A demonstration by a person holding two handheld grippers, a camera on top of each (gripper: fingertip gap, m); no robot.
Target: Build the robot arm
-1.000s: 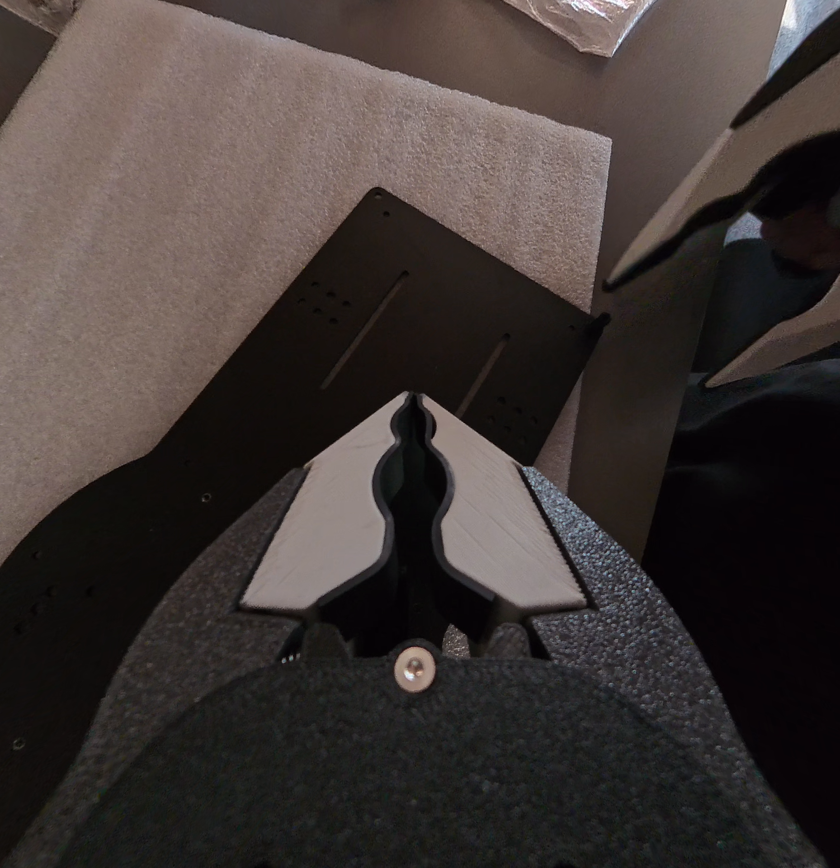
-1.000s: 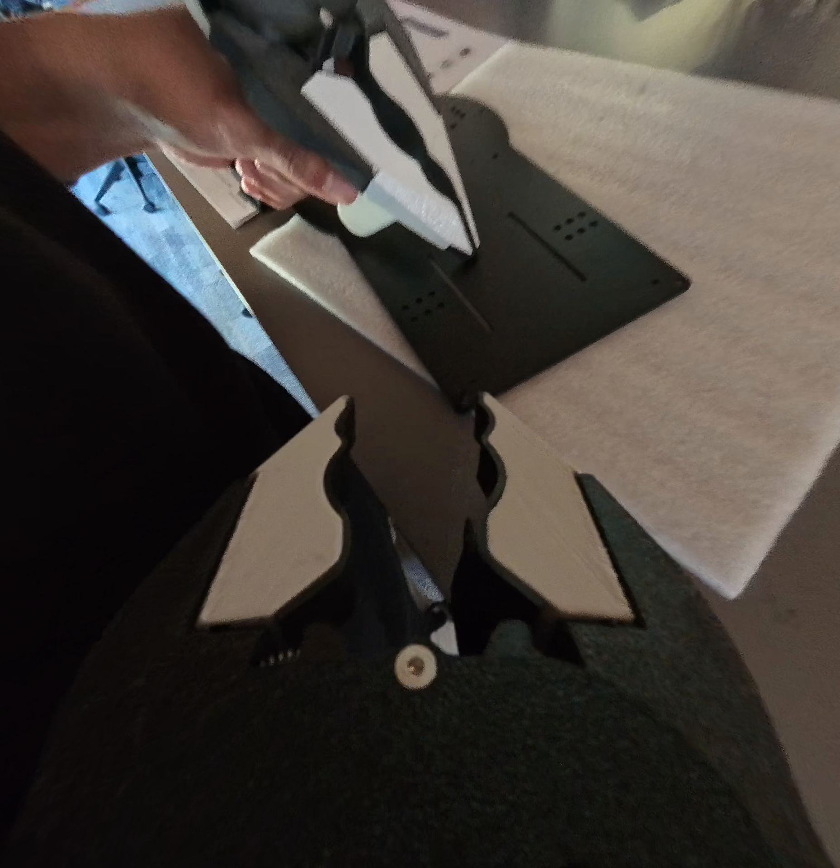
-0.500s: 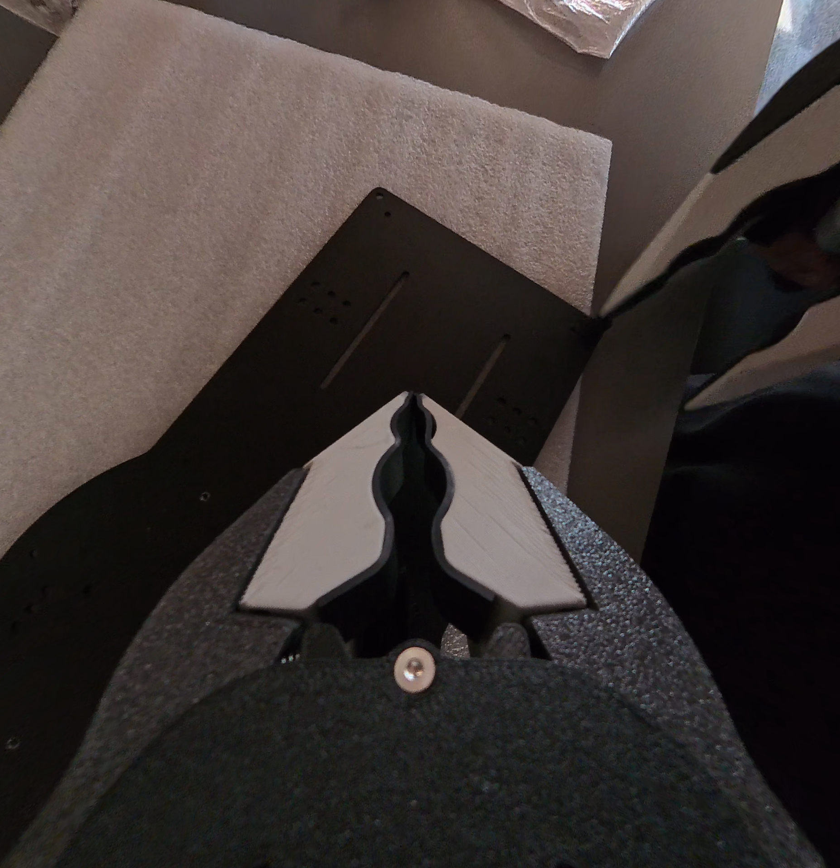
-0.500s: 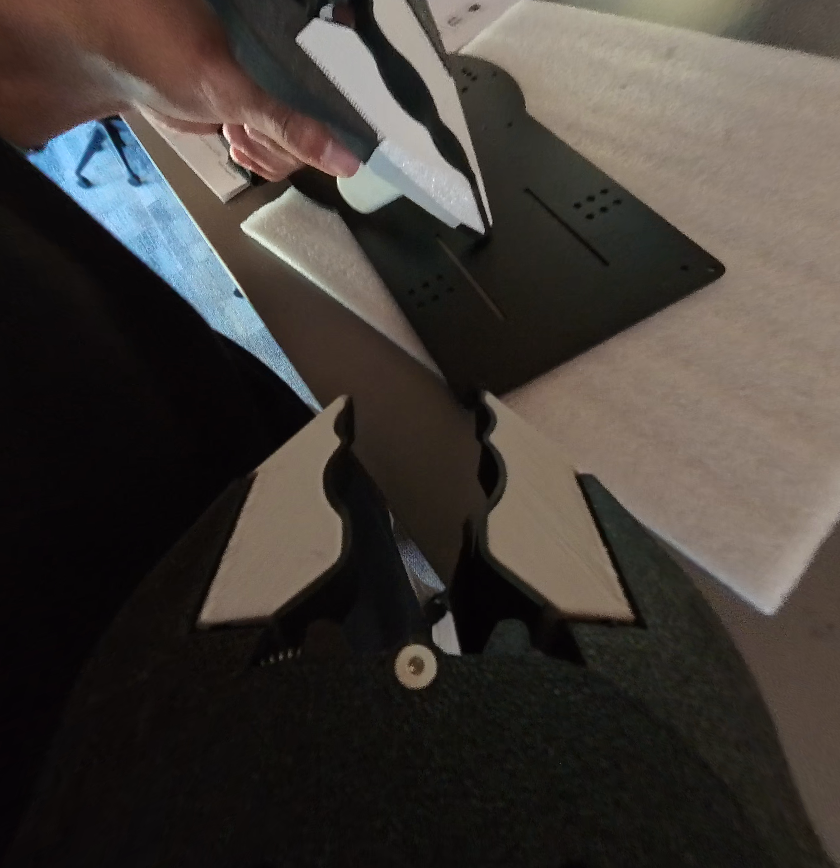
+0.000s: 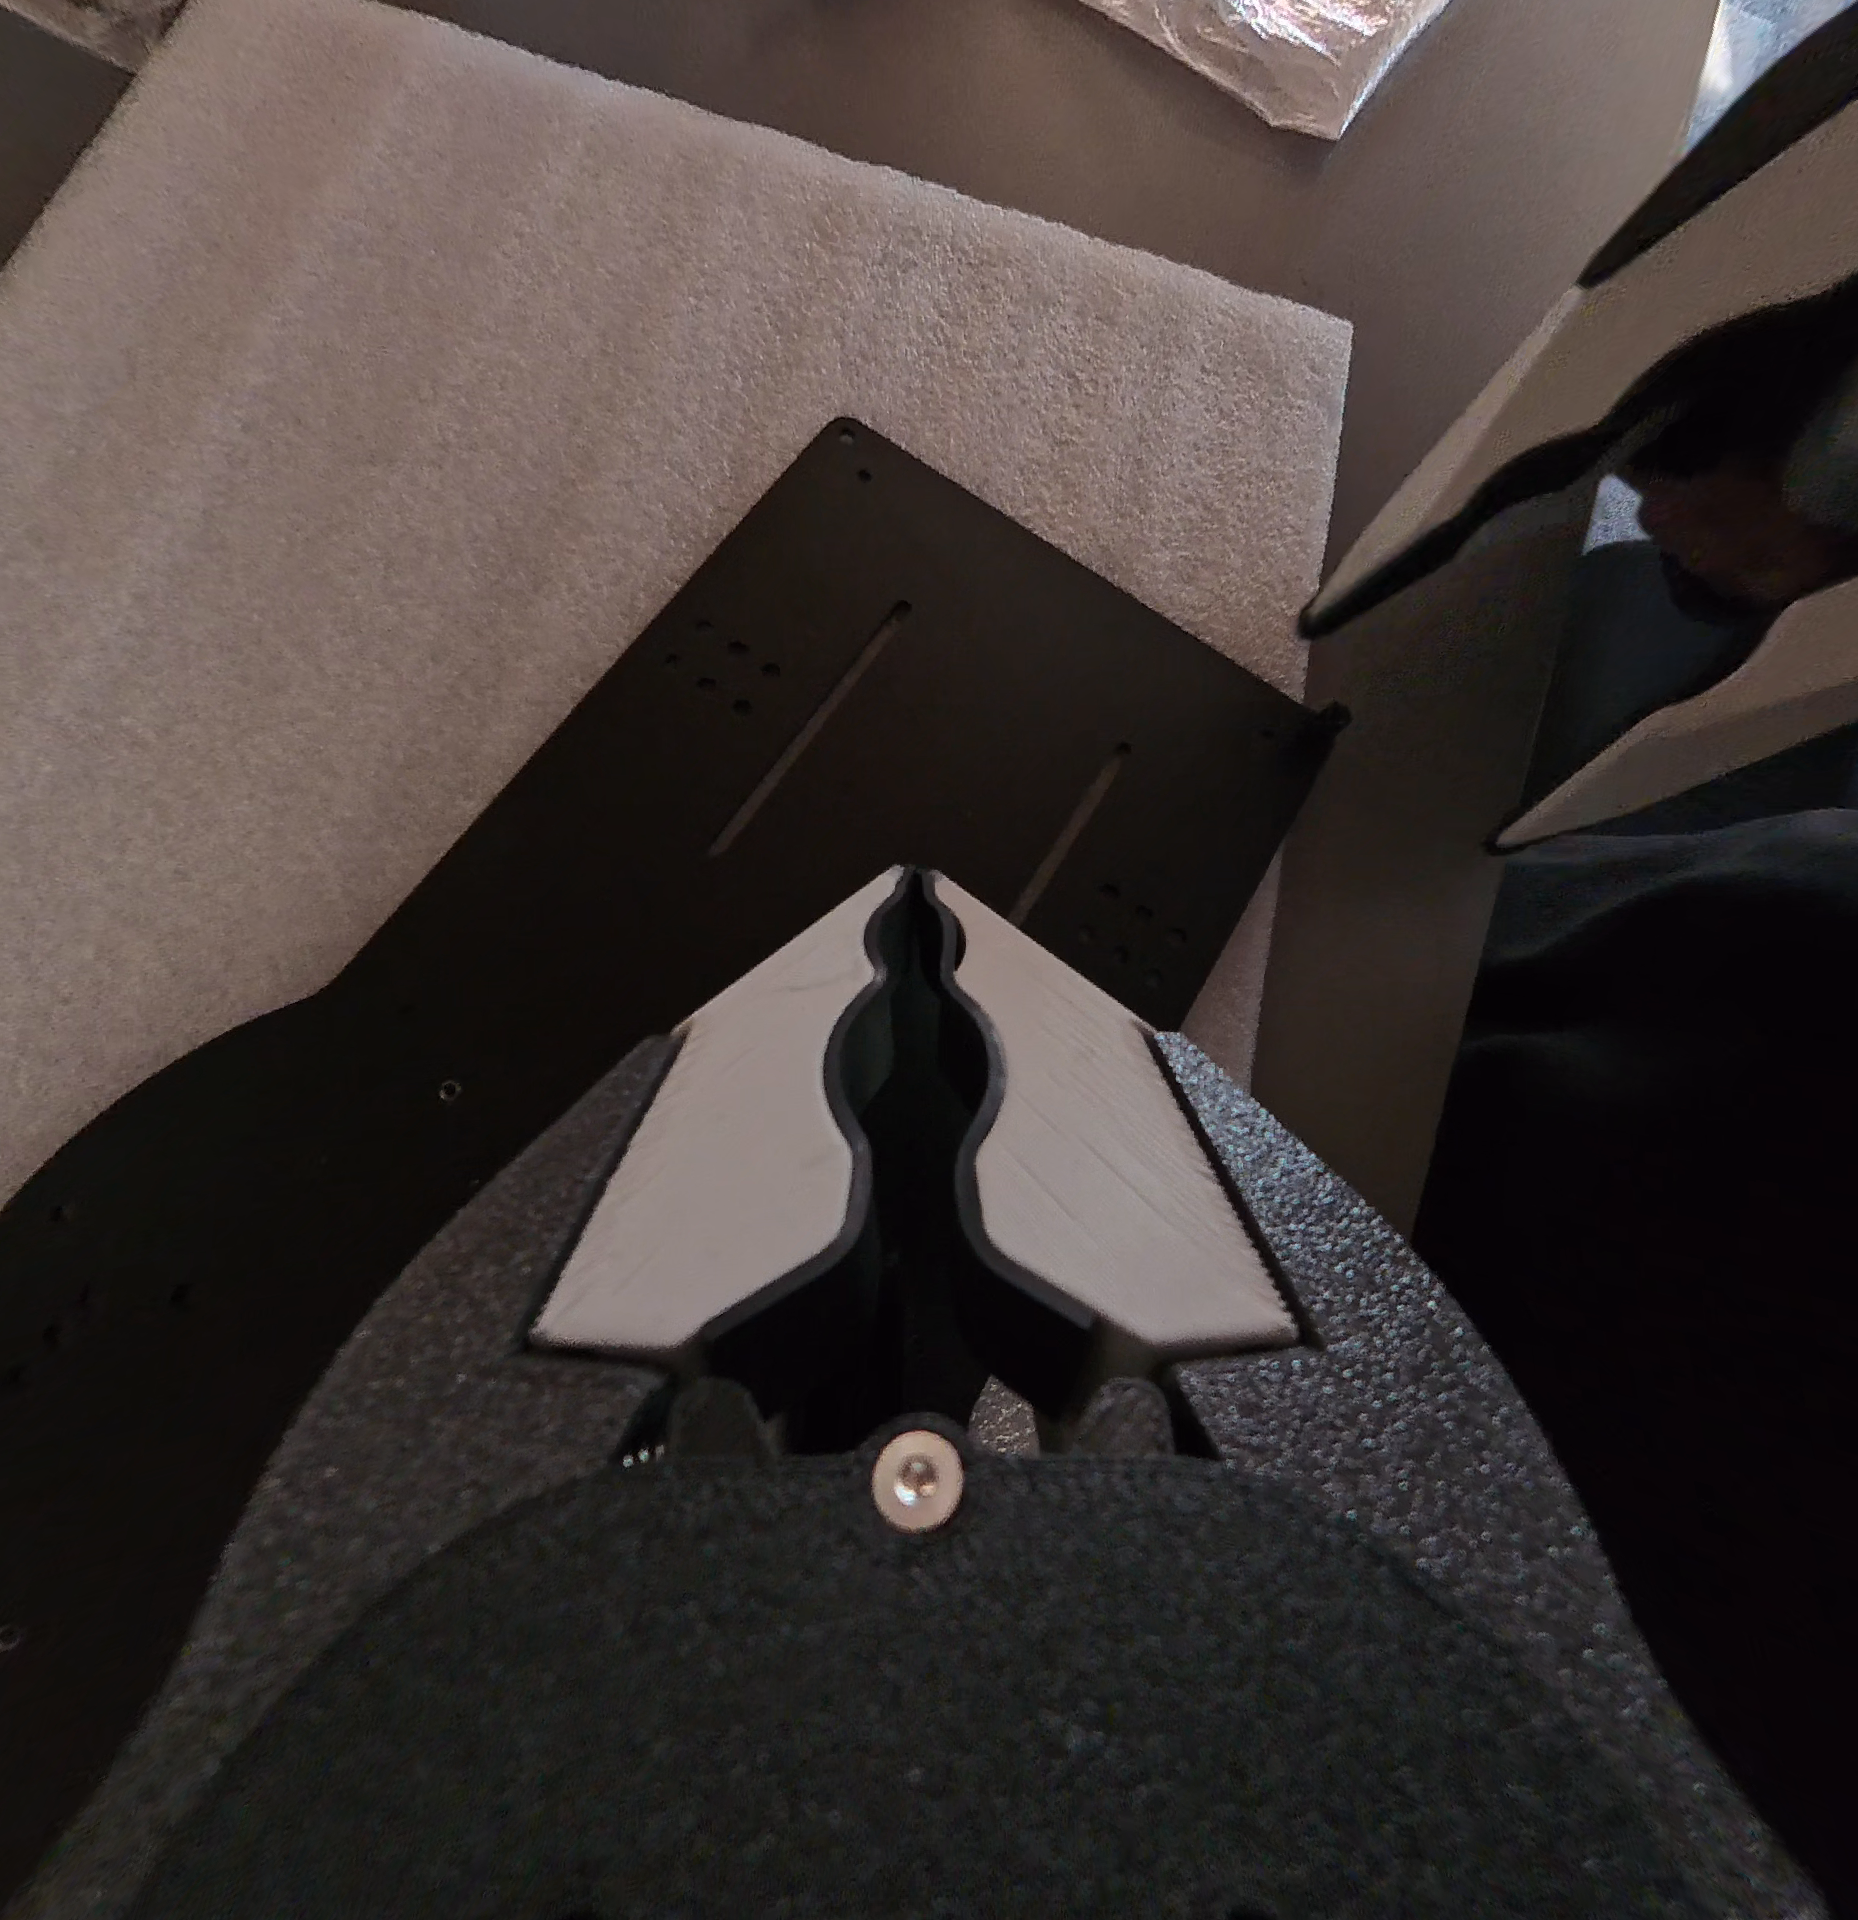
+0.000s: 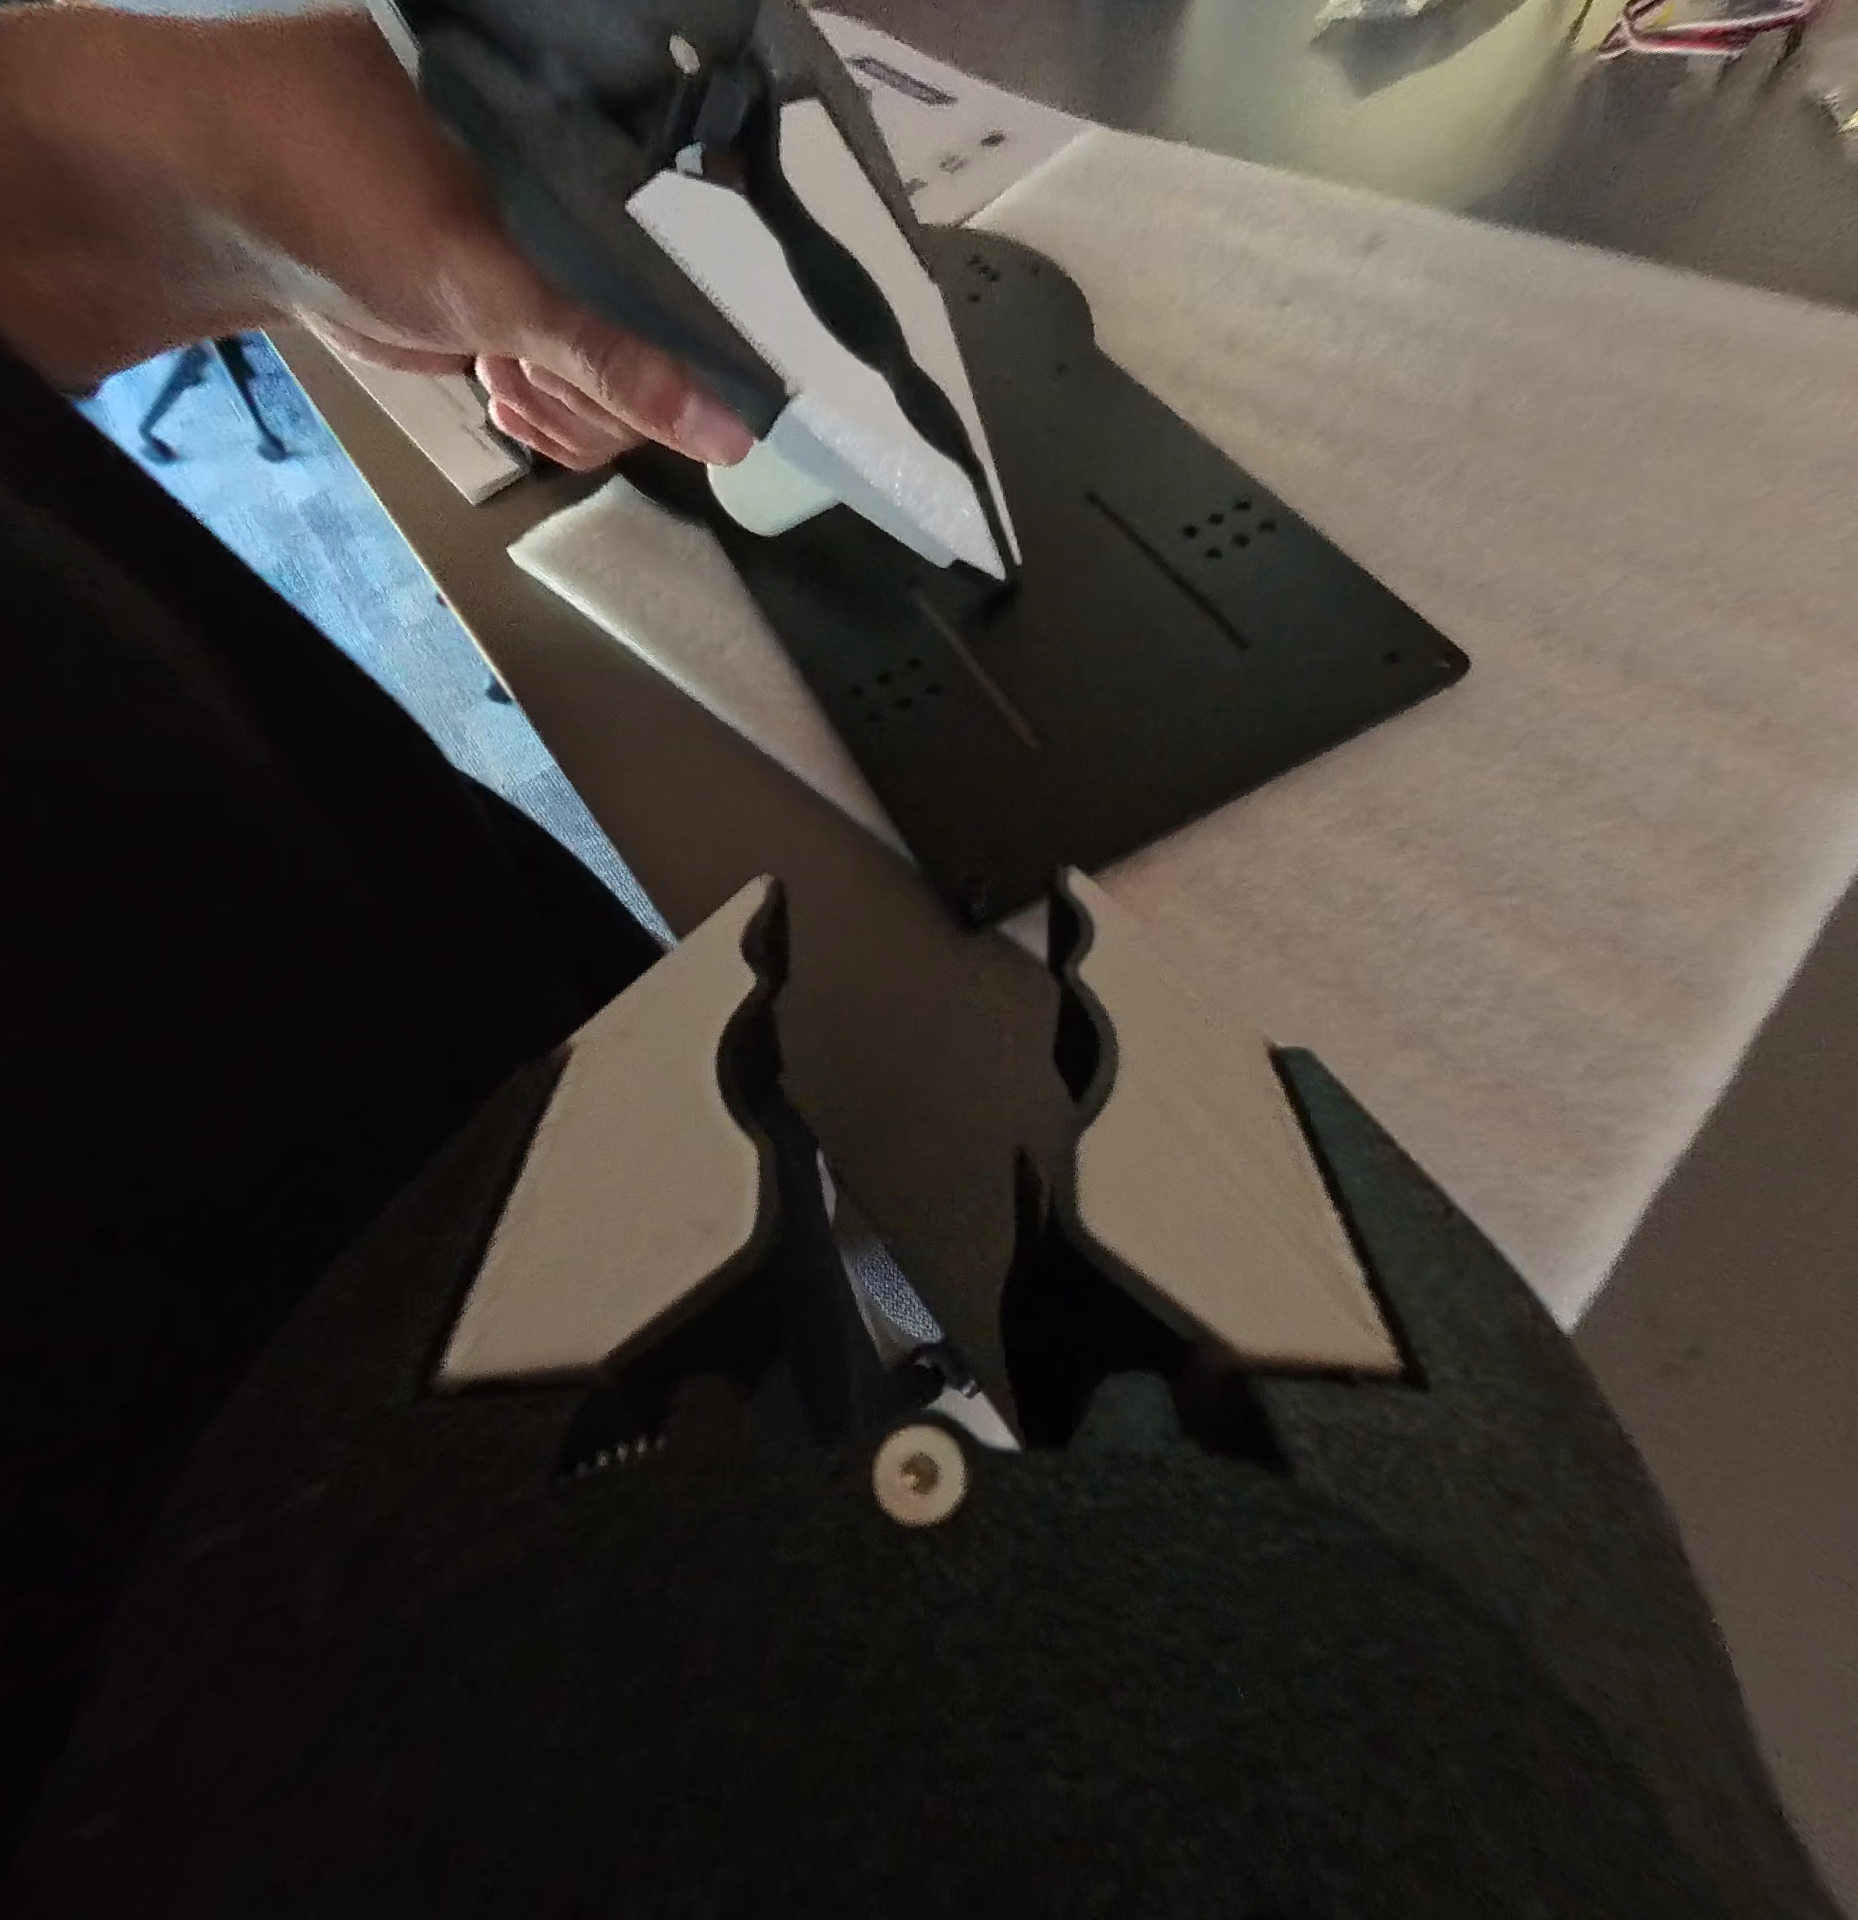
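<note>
A flat black metal plate (image 5: 592, 987) with slots and small holes lies on a white foam sheet (image 5: 489, 416). My left gripper (image 5: 917, 881) is shut and empty, its tips pointing down at the plate's middle. In the right wrist view, a hand (image 6: 437, 260) holds the left gripper (image 6: 1003, 571) with its tips touching the plate (image 6: 1164, 727) beside a slot. My right gripper (image 6: 914, 883) is open and empty, and the plate's near corner sits just ahead of its gap. The right gripper also shows in the left wrist view (image 5: 1403, 732), off the plate's right corner.
The foam sheet (image 6: 1476, 831) rests on a brown table (image 6: 696, 779), whose edge runs beside the plate with blue floor (image 6: 333, 571) below. A clear plastic wrap (image 5: 1268, 52) lies at the far side. A white sheet (image 6: 457, 436) lies under the hand, and wires (image 6: 1683, 31) lie far back. The left gripper's tips are roughly 10 centimeters from the right gripper's.
The right gripper has shifted slightly around the plate's near corner and has stayed open. The left gripper and the plate have not moved.
</note>
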